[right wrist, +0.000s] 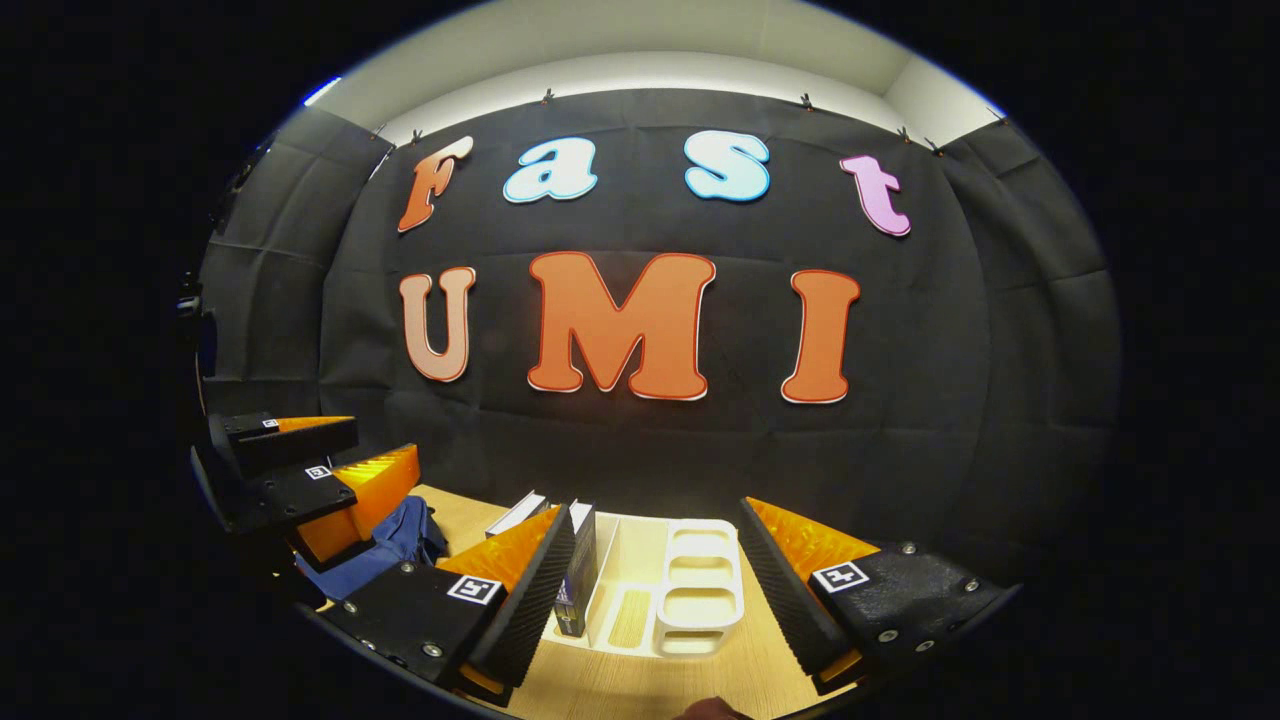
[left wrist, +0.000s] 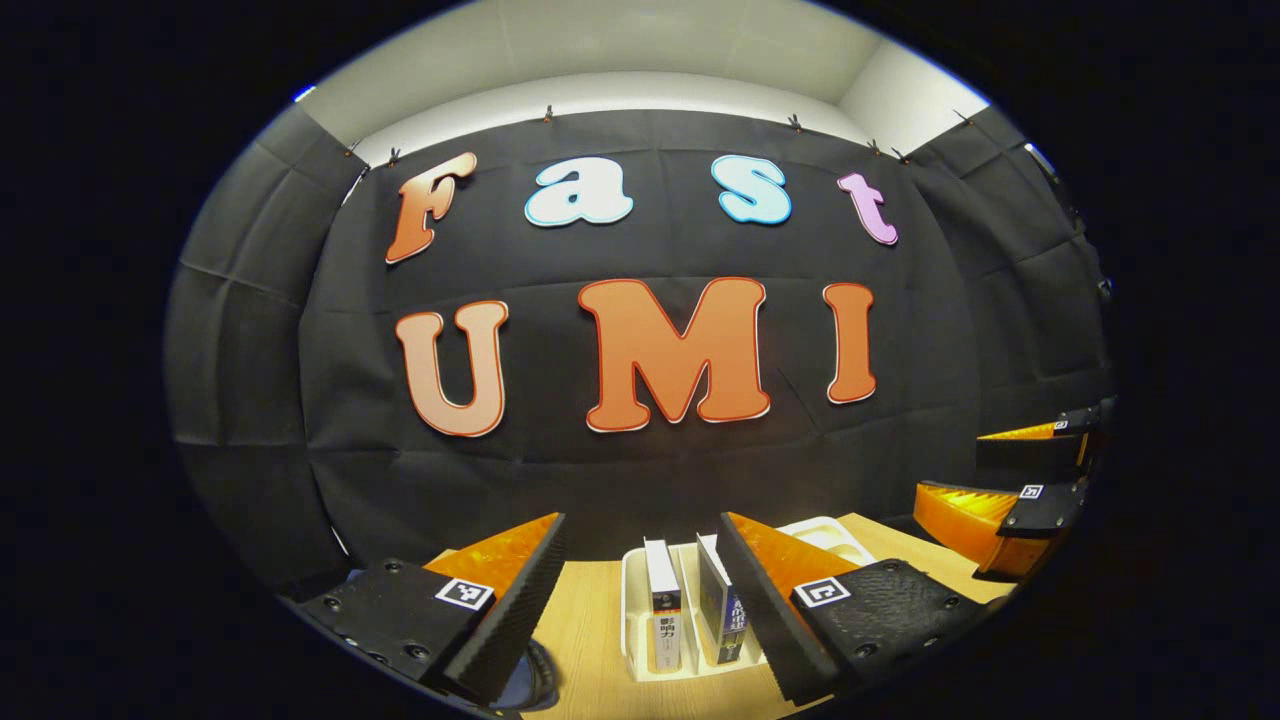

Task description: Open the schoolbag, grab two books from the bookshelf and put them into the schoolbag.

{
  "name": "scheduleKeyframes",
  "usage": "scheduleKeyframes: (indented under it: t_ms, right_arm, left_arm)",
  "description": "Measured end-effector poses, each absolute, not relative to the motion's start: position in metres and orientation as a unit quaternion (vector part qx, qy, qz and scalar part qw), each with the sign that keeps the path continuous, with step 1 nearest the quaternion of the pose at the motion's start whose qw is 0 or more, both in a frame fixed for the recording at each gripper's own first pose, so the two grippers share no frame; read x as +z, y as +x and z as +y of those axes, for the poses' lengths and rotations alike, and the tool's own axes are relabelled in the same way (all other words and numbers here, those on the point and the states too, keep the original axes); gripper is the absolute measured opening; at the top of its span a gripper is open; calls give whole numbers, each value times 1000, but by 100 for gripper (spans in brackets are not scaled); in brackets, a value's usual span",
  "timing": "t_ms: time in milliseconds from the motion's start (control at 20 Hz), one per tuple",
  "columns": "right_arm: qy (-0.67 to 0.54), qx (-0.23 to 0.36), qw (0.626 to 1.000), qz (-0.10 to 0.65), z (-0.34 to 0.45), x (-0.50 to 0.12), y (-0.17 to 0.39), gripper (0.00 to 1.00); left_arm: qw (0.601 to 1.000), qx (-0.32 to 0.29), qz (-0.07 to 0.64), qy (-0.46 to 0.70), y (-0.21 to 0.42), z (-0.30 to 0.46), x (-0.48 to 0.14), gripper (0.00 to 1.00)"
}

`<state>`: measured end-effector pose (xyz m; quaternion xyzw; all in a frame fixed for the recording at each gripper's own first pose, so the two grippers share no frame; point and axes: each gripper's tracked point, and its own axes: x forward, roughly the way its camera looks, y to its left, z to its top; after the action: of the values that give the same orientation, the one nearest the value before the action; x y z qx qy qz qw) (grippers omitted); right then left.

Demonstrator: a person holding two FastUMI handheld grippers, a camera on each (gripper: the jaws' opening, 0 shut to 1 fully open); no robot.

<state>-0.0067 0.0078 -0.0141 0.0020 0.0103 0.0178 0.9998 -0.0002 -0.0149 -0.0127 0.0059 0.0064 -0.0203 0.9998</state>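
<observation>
Two books stand upright in a white bookshelf rack (left wrist: pixel 632 610) on the wooden table: a white book (left wrist: pixel 662 598) and a dark book (left wrist: pixel 722 612). My left gripper (left wrist: pixel 641 522) hangs open above and in front of them, nothing between its fingers. A corner of the blue schoolbag (left wrist: pixel 530 688) shows under its left finger. In the right gripper view, my right gripper (right wrist: pixel 658 510) is open over the bookshelf rack (right wrist: pixel 700 590), with the dark book (right wrist: pixel 578 572) by its left finger and the white book (right wrist: pixel 515 515) behind. The schoolbag (right wrist: pixel 385 552) lies at the left, below the left gripper (right wrist: pixel 350 452).
The wooden table (left wrist: pixel 590 630) runs up to the black cloth wall. The right gripper (left wrist: pixel 1000 472) hovers at the right edge of the left gripper view. A bit of a hand (right wrist: pixel 712 710) shows at the bottom of the right gripper view.
</observation>
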Motion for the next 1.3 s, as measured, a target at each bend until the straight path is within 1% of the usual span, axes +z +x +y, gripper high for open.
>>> scheduleKeyframes:
  t_ms: [50, 250, 300, 400, 500, 550, 600, 750, 800, 850, 900, 1000, 1050, 1100, 1150, 1200, 1250, 1300]
  right_arm:
    - [1, 19, 1000, 13, 8, -15, -7, 97]
    - [1, 19, 1000, 13, 7, -16, -5, 97]
    - [0, 20, 1000, 13, 7, -16, -6, 97]
    - [-1, 24, 1000, 15, 7, -18, -3, 97]
    - [-1, 31, 999, 17, 8, -21, -2, 97]
    - [-1, 35, 999, 19, 8, -22, -1, 97]
    - [-1, 38, 999, 20, 7, -23, 0, 97]
    - [0, 51, 998, 21, 3, -27, 4, 97]
    - [1, 56, 998, 22, 2, -29, 6, 97]
    - [1, 61, 998, 24, 1, -30, 7, 97]
    - [2, 67, 997, 24, -1, -32, 10, 97]
    - [5, 77, 997, 27, -6, -37, 12, 97]
    - [7, 82, 996, 29, -8, -40, 14, 97]
    - [10, 88, 996, 31, -9, -45, 14, 97]
    - [12, 93, 995, 35, -10, -51, 14, 97]
    - [12, 97, 994, 41, -10, -57, 13, 97]
    - [11, 98, 994, 51, -11, -63, 13, 97]
    - [11, 100, 993, 58, -12, -68, 13, 97]
  left_arm:
    - [1000, -18, 9, 9, 0, -13, -16, 95]
    - [1000, -7, 9, 12, -3, -6, -15, 95]
    - [1000, -4, 9, 13, -4, -3, -14, 93]
    - [1000, 4, 11, 16, -6, 1, -15, 96]
    - [1000, 13, 12, 19, -11, 4, -15, 95]
    - [1000, 18, 12, 19, -13, 6, -15, 93]
    - [999, 22, 14, 22, -13, 7, -16, 95]
    - [998, 36, 19, 43, -16, 10, -22, 96]
    - [997, 41, 23, 57, -16, 13, -26, 93]
    - [996, 48, 30, 67, -17, 17, -33, 95]
    - [995, 56, 39, 74, -18, 20, -40, 93]
    - [992, 74, 59, 81, -24, 29, -55, 93]
    - [990, 84, 69, 86, -26, 35, -63, 96]
    - [988, 94, 80, 94, -28, 41, -68, 93]
    - [985, 104, 89, 105, -34, 46, -72, 95]
    - [982, 111, 96, 119, -38, 51, -74, 93]
    - [979, 115, 100, 134, -39, 56, -76, 98]
    - [976, 117, 104, 149, -41, 60, -78, 95]
